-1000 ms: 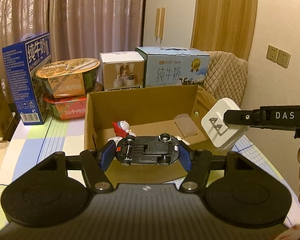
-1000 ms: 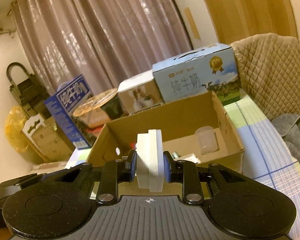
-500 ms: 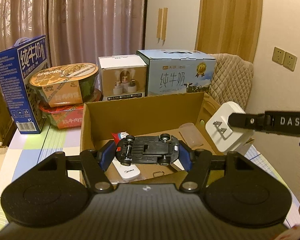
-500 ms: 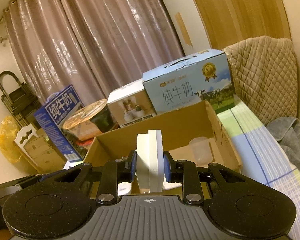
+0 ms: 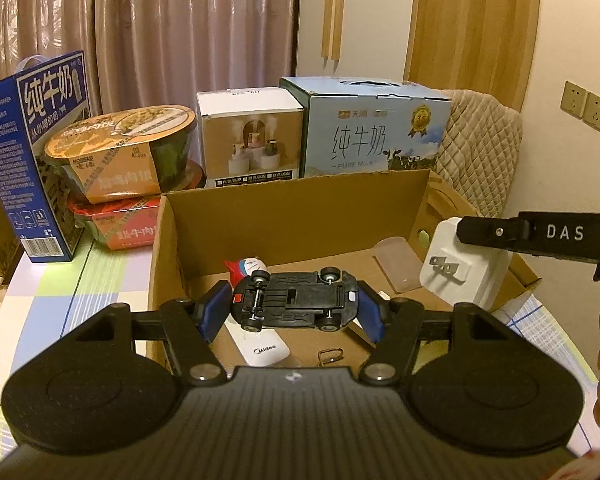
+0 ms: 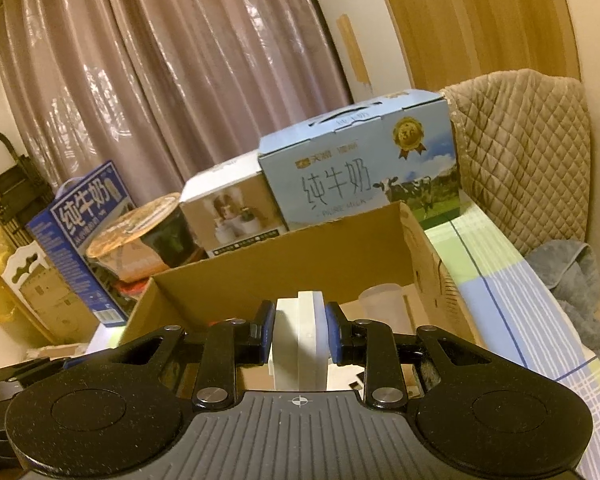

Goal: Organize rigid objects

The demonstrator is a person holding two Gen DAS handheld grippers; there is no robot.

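My left gripper point(image 5: 294, 306) is shut on a black toy car point(image 5: 296, 298), held belly-up over the open cardboard box point(image 5: 292, 208). My right gripper point(image 6: 299, 330) is shut on a white power adapter point(image 6: 299, 344), which also shows in the left wrist view point(image 5: 460, 266) above the box's right side. Inside the box lie a white Midea remote point(image 5: 260, 346), a red, white and blue figure point(image 5: 244, 268), a clear plastic cup point(image 5: 396, 258) and a small metal clip point(image 5: 330, 356).
Behind the box stand a light-blue milk carton point(image 5: 364, 132), a white product box point(image 5: 252, 138), two stacked noodle bowls point(image 5: 124, 148) and a dark-blue milk carton point(image 5: 32, 176). A quilted chair back point(image 5: 480, 148) is at the right. The checked tablecloth point(image 6: 512, 284) runs along the box's right.
Both grippers have risen and moved in over the box, so more of its floor shows: the remote and clip came into view. Both still hold their objects.
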